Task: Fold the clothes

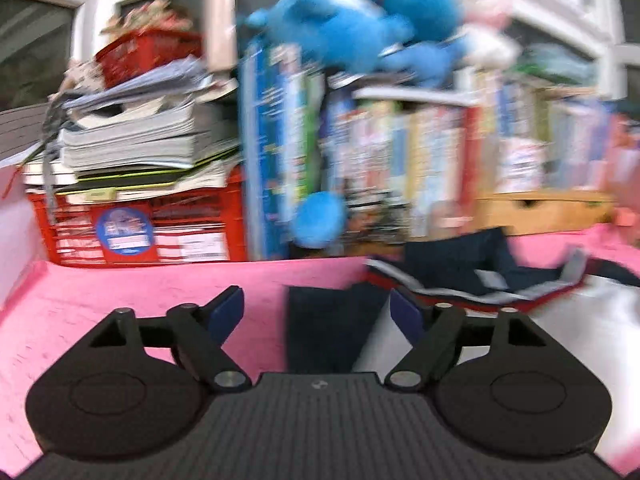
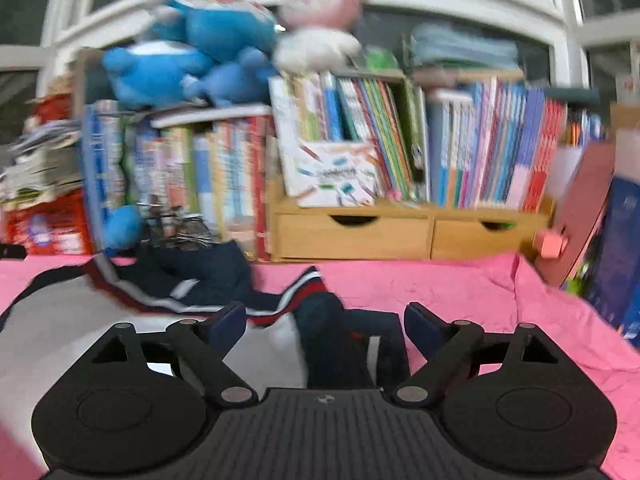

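Note:
A navy and white jacket with red and white striped trim lies on the pink cloth. Its navy sleeve runs between the tips of my left gripper, which stands open above it without touching. In the right wrist view the jacket spreads to the left, its white body near the lower left. My right gripper is open, and a navy sleeve lies below and between its blue pads, not pinched. Both views are blurred.
Along the back stand rows of books, a wooden drawer unit, blue plush toys and a pink-and-white plush. A red crate under stacked papers sits at the back left. Boxes line the right edge.

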Demonstrator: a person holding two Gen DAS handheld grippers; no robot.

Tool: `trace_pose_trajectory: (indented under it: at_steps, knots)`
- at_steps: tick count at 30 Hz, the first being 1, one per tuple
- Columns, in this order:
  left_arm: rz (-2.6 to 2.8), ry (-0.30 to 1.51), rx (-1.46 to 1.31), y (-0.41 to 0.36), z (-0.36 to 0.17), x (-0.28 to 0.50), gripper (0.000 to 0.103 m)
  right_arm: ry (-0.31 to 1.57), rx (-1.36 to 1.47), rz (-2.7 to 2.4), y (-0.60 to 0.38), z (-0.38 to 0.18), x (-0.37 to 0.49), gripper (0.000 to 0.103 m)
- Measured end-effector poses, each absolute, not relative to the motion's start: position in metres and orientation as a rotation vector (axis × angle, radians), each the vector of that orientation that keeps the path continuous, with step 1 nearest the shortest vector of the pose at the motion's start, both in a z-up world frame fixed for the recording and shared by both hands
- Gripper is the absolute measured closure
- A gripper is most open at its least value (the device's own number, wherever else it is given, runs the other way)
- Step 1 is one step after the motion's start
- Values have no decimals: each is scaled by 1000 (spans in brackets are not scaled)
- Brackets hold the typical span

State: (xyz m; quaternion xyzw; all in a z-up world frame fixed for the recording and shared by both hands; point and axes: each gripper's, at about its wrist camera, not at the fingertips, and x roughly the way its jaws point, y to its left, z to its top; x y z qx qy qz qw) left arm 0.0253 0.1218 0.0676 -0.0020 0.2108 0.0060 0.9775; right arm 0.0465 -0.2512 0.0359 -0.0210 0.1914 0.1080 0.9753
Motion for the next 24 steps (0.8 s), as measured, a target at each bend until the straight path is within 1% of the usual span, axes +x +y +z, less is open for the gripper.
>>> trace_pose_trajectory:
  at_steps: [1,2,3,4,5,7,9,11,12,13,14,15,16,18,20,23,24]
  knots:
    - [-31,421,10,111,69,14,13,390,-45,243,-247,34,34,29]
    - [-68,425,36,100,66,4,12,400,-43,274,-242,31,23,34]
    - [-98,436,69,89,61,-3,9,420,-42,308,-235,26,14,44]
    - [-117,457,114,77,54,-8,9,455,-44,338,-227,18,11,47]
    - [-110,489,169,67,44,-6,9,490,-55,357,-218,11,10,48]
    - [-41,559,244,58,24,3,9,544,-100,357,-202,-4,18,56]
    - [28,620,259,64,10,10,8,579,-100,316,-198,-15,41,57]
    - [113,641,260,78,1,13,7,601,-51,249,-205,-21,71,59]
    - [149,646,258,85,-2,12,3,610,-19,216,-213,-24,87,64]
    - [172,649,247,92,-1,8,1,622,27,205,-219,-25,101,69]
    - [190,652,233,97,1,5,1,638,74,200,-222,-21,109,69]
    - [198,650,218,99,5,1,2,647,104,200,-222,-15,110,67]
    - [194,639,201,99,10,-3,3,636,105,216,-220,-8,105,67]
    - [155,592,162,93,21,-12,4,581,63,303,-209,3,84,66]
    - [62,540,109,80,30,-18,3,576,14,387,-192,7,67,66]
    - [-6,521,137,59,21,-11,1,607,-26,473,-160,4,64,66]
    - [-6,527,159,52,16,-7,2,621,-41,485,-150,2,71,66]
